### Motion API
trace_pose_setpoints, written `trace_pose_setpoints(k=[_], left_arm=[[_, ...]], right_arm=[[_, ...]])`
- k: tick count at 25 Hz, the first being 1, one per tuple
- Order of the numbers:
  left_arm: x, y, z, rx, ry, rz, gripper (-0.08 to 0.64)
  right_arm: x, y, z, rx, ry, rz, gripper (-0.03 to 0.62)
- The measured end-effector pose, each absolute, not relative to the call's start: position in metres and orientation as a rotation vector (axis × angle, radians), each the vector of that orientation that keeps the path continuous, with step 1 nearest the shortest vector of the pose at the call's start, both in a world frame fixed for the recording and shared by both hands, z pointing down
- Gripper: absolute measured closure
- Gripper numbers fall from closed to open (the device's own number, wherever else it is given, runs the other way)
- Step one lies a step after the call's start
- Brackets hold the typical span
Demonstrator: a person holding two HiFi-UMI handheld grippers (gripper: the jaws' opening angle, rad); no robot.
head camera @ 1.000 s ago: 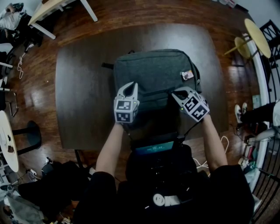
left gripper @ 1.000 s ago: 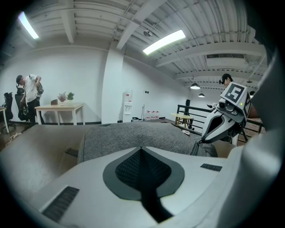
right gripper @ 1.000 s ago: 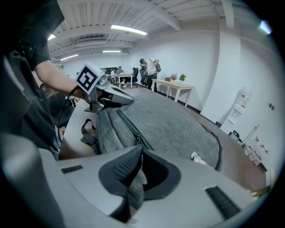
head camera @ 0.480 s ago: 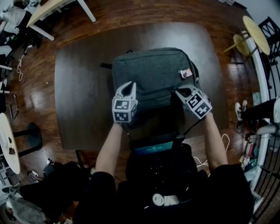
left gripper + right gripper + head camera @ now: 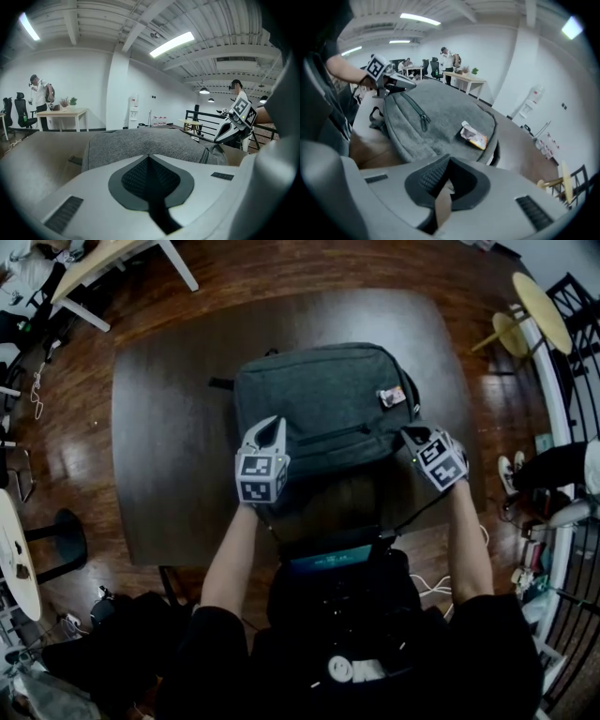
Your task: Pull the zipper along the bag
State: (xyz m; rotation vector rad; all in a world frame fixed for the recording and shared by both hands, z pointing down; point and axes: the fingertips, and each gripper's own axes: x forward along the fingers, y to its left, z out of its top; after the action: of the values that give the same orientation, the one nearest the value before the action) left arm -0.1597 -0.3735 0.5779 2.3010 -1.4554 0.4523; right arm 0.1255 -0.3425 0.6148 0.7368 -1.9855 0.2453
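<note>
Since the earlier frame the right claw has travelled rightward along the near edge of the grey bag, which lies flat on the bench. Its jaws are closing tight, clenched on a tan pull tab. The left claw is clenched at the bag's near-left corner with nothing evident between its pads. In my judgement, the thin tab could slip from the pinch at the corner bend, or the bag could drag.

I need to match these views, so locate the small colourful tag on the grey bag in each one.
Head view: the colourful tag sits upper right on the grey bag.
Left gripper view: not in it.
Right gripper view: tag near the picture's middle.
Shared landmark: the grey bag, in all three.
</note>
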Motion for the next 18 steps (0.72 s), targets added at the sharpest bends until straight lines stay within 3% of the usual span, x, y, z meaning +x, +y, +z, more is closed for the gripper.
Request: trace_pose_setpoints(k=[9,12,13,18], left_arm=[[-0.156,-0.371,0.578,2.291,-1.455,0.46,0.558],[-0.156,-0.37,0.579,2.289,-1.453,0.468,0.558],[-0.156,-0.37,0.58,2.289,-1.454,0.47,0.558],[-0.155,-0.372,0.58,2.293,-1.452,0.472,0.558]], right_arm=[[0.066,-0.336,0.589,0.719,-2.147,0.129,0.558],[0.041,-0.331,0.6,0.623,-2.172,0.162,0.443],[0.035,-0.33,0.606,0.599,-2.17,0.174,0.433],[0.026,-0.328,0.624,0.562,-2.144,0.152,0.466]])
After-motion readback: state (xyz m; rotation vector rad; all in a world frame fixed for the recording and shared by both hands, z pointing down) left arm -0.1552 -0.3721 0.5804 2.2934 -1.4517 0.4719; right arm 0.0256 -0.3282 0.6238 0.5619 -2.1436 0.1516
